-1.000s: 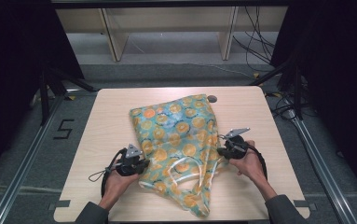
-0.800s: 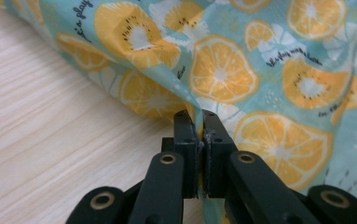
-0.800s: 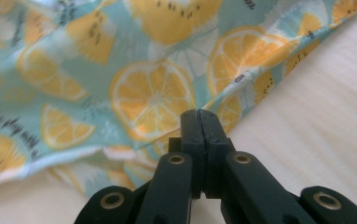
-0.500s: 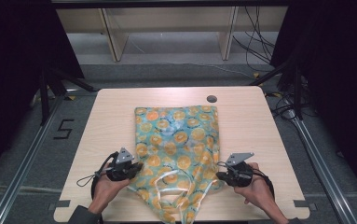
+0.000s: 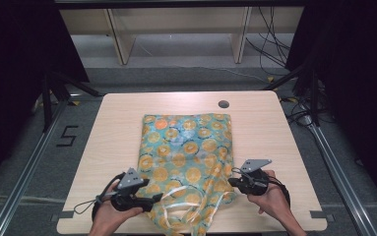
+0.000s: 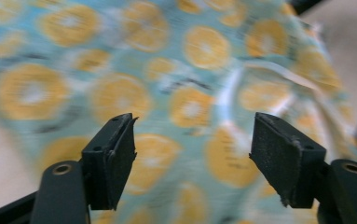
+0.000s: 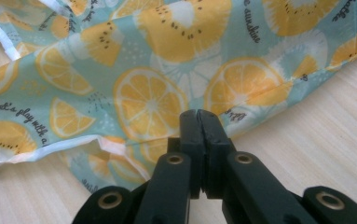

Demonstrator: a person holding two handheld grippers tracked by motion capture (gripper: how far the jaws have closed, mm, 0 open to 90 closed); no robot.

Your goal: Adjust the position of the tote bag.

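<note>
Left tongs just spread, bag freed; right tongs pressed together, pinching edge; lone tug risks skewing bag on bench

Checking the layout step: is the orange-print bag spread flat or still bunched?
Spread flat: the bag lies as a smooth rectangle on the table; only its ribbon handles are loose.

Counter: a pale wooden rectangular counter with a round dark hole near its far edge.
Lying on it: a teal fabric bag printed with orange slices, spread flat at the middle, white ribbon handles trailing toward the near edge.
</note>
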